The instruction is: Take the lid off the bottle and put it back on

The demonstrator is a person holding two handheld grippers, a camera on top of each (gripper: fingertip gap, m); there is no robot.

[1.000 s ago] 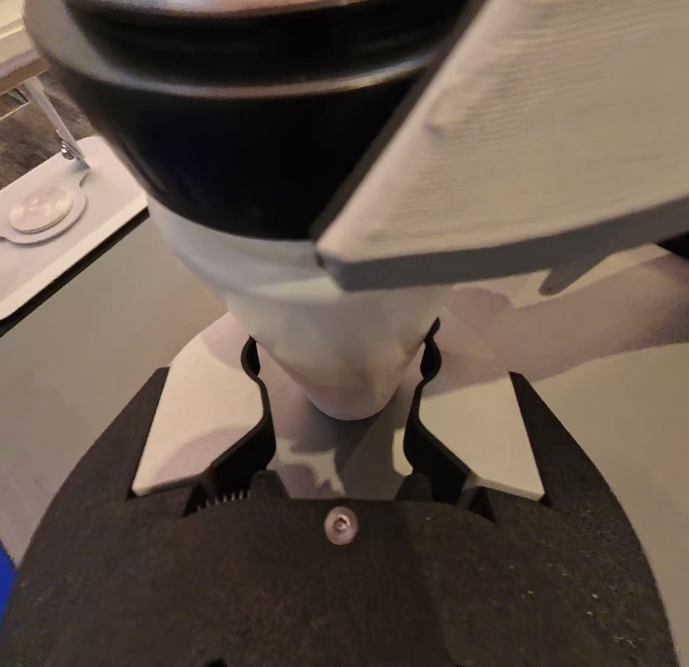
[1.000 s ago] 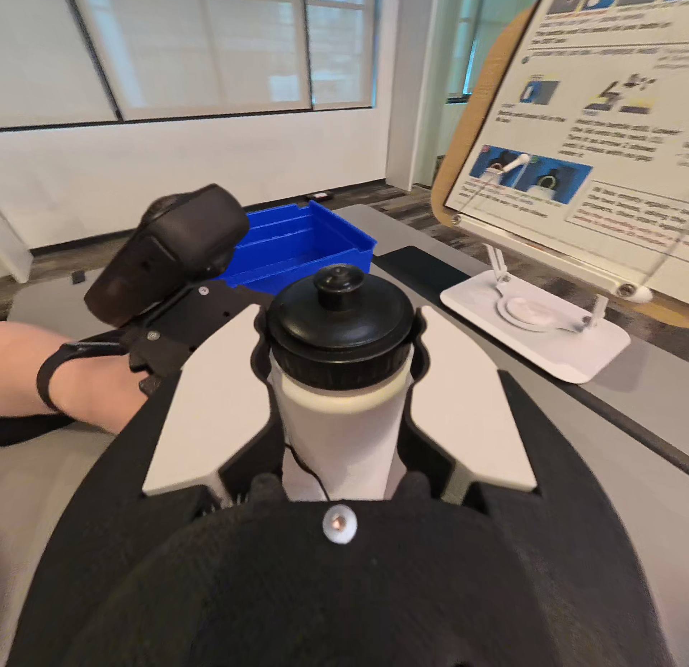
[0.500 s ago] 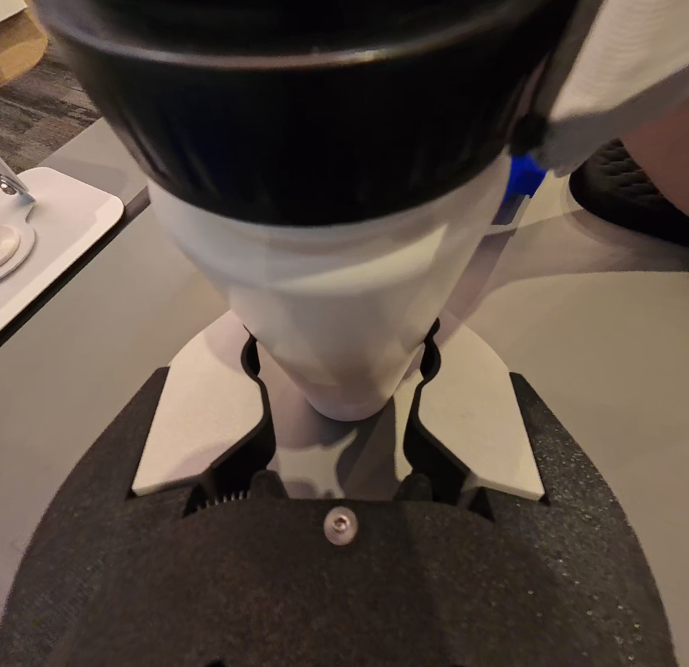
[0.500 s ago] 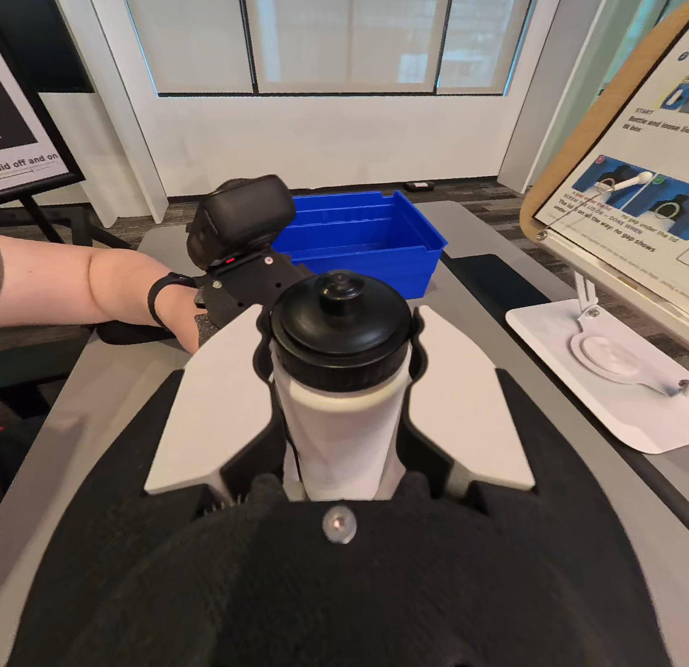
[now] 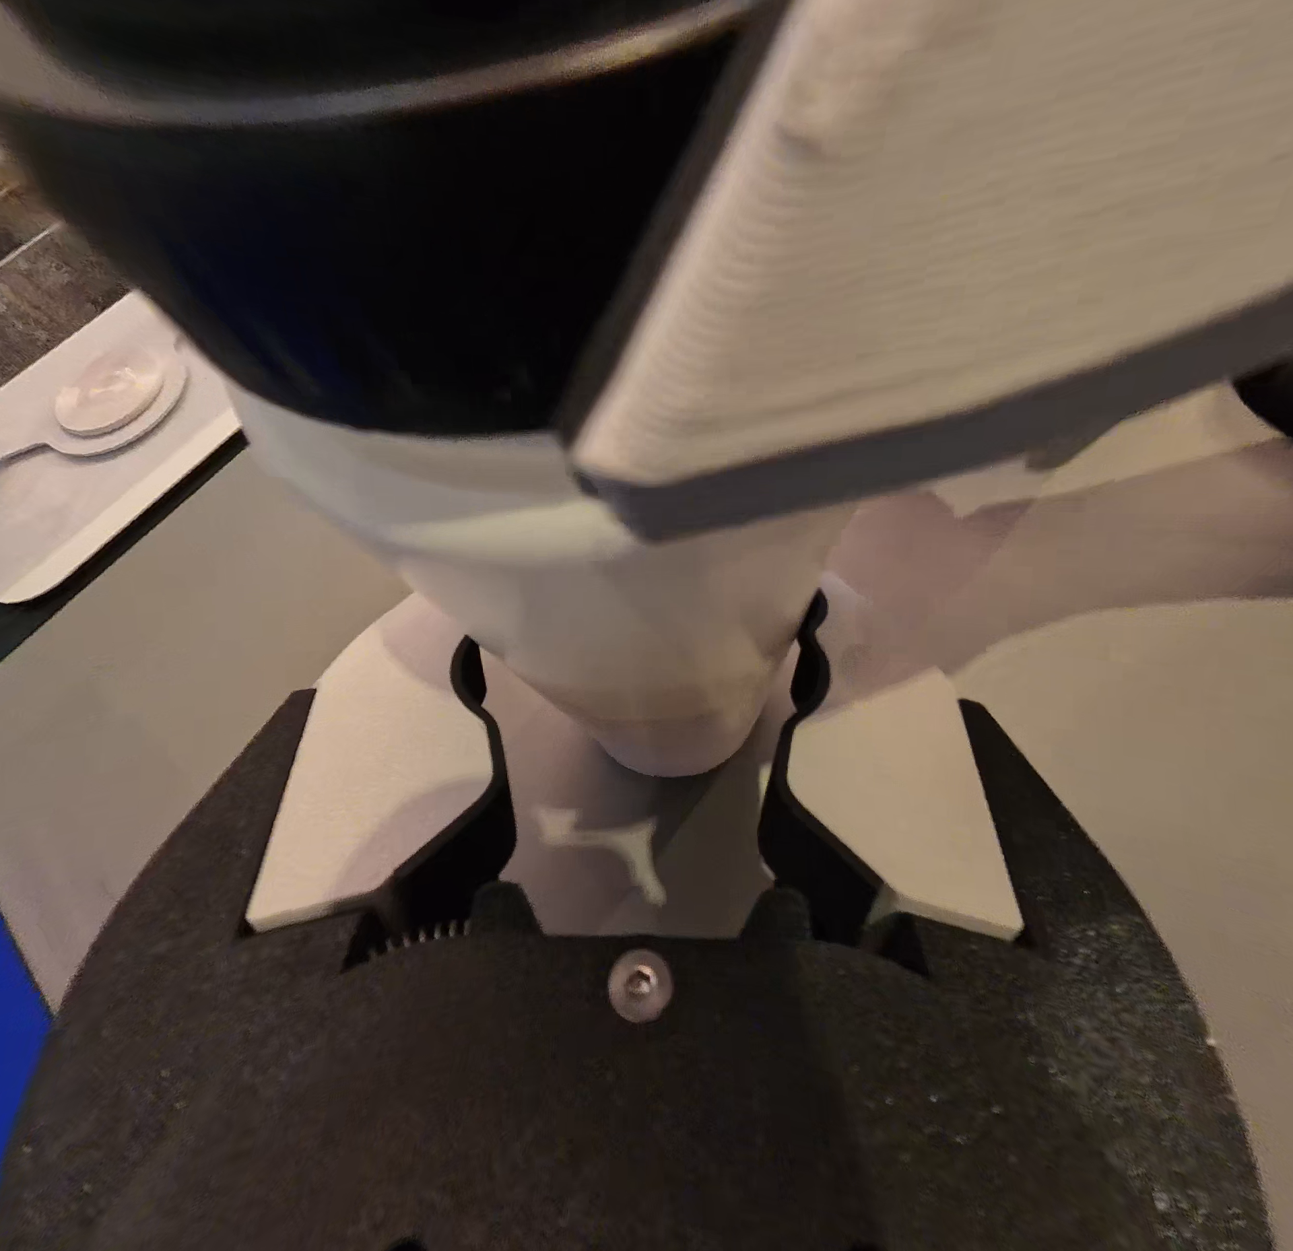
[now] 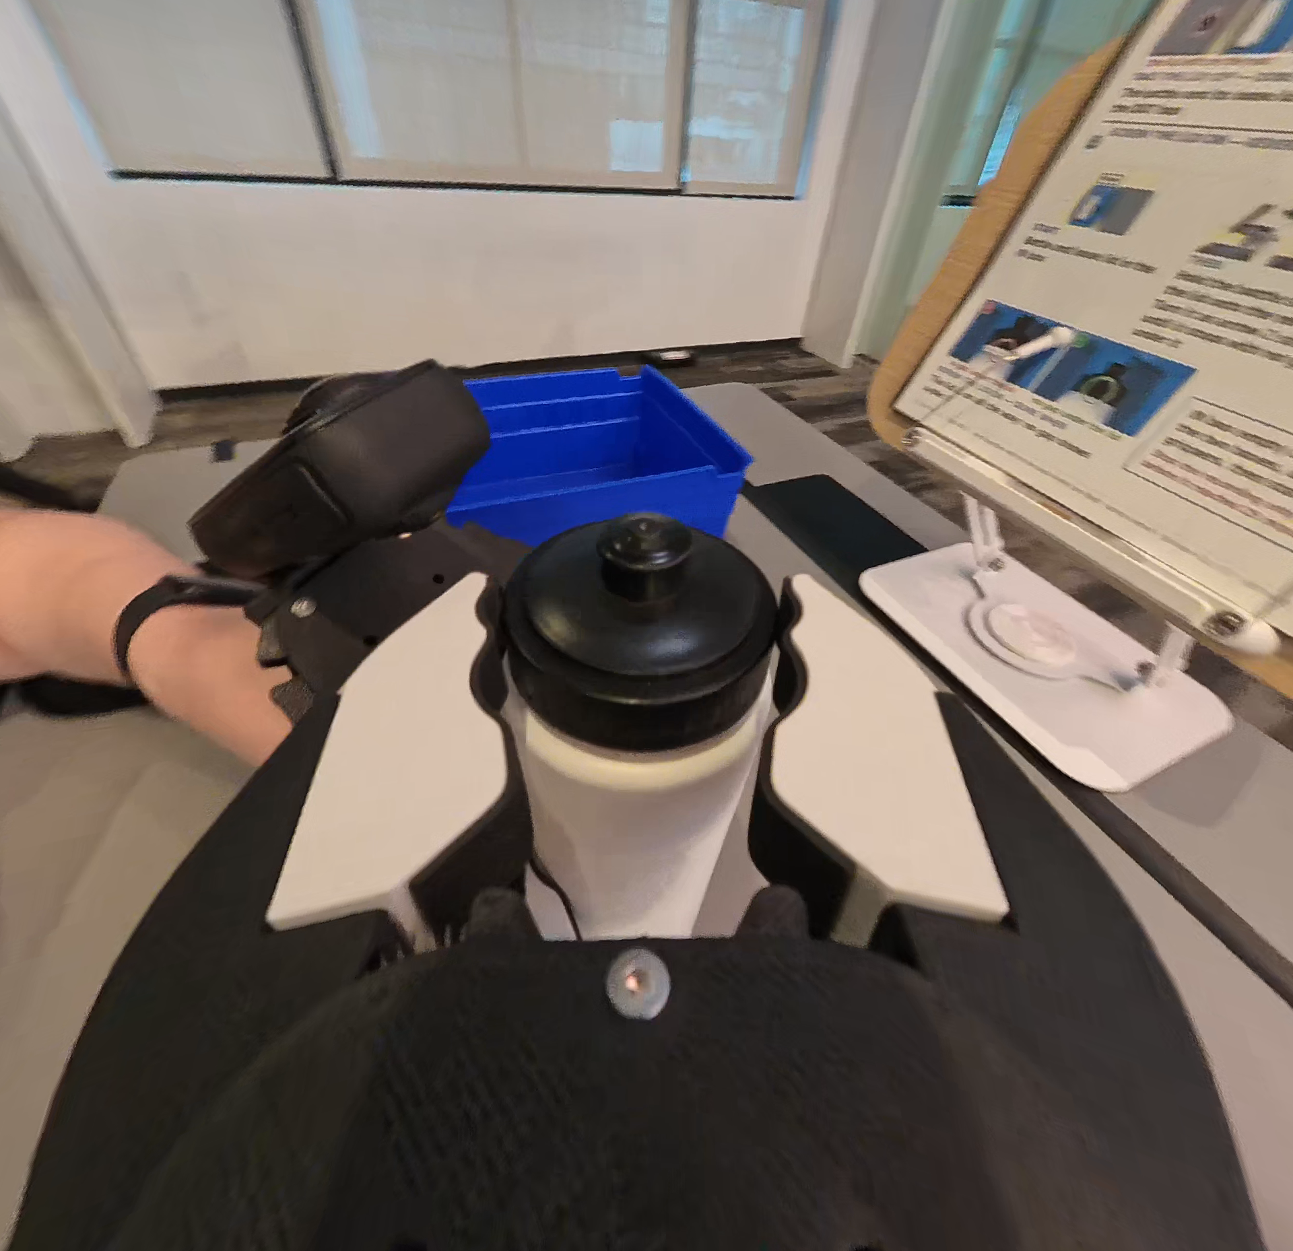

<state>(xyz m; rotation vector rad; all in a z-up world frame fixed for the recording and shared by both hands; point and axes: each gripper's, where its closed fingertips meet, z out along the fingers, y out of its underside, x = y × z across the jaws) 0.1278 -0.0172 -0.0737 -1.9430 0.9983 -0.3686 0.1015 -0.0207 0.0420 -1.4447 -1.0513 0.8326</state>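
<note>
So right now I've got the bottle pinned two ways. My left gripper is clamped low around the white body, near the bottom end, fingers pressed in on both sides. My right gripper is closed snug on the black lid, one finger on each flank of the cap, pull-spout poking up between them. The bottle is held up off the grey table, with the blue bin behind it and the white stand off to the right.

The lid looks seated on the neck, no gap I can spot, so I honestly can't tell if I'm loosening or tightening. The view is a bit smeared, so I'd guess mid-twist. Next move calls for a steady left hold while the right turns the cap without slipping.
</note>
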